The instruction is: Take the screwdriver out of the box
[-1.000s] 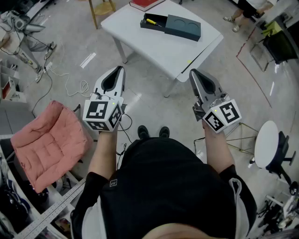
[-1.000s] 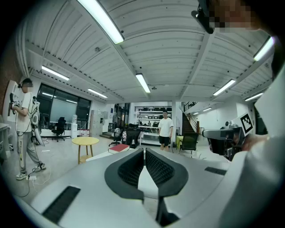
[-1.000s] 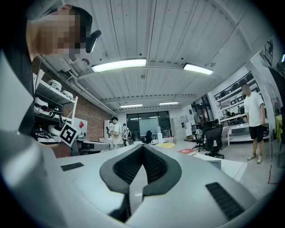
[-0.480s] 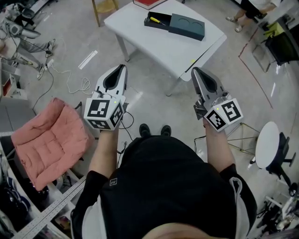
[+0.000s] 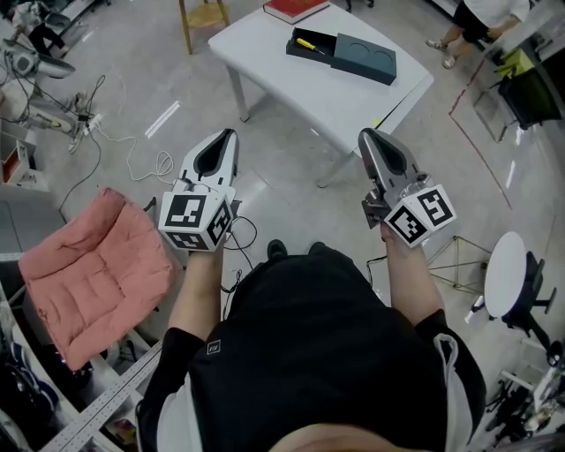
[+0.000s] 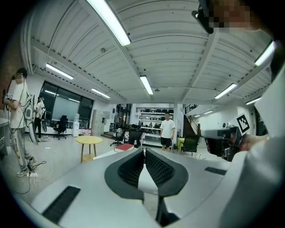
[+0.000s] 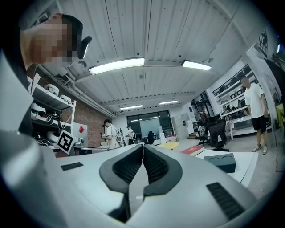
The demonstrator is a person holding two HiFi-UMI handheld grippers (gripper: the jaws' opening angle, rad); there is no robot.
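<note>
A dark box [image 5: 342, 54] lies on the white table [image 5: 327, 93] at the top of the head view, its lid slid to the right. A yellow-handled screwdriver [image 5: 309, 43] rests in the box's open left end. My left gripper [image 5: 229, 134] and right gripper [image 5: 362, 135] are held out side by side over the floor, well short of the table. Both are shut with nothing between the jaws. The right gripper view shows the box [image 7: 221, 161] and a red book [image 7: 194, 150] on the table ahead.
A red book [image 5: 295, 8] lies at the table's far edge, a wooden stool [image 5: 201, 16] beyond it. A pink cushion [image 5: 88, 274] sits on the floor at left, cables [image 5: 146, 163] near it. A white round stool [image 5: 505, 274] and black chair stand at right. People stand in the background.
The table and box have drifted right and slightly down in the head view as I move toward them. Both grippers stay shut and level.
</note>
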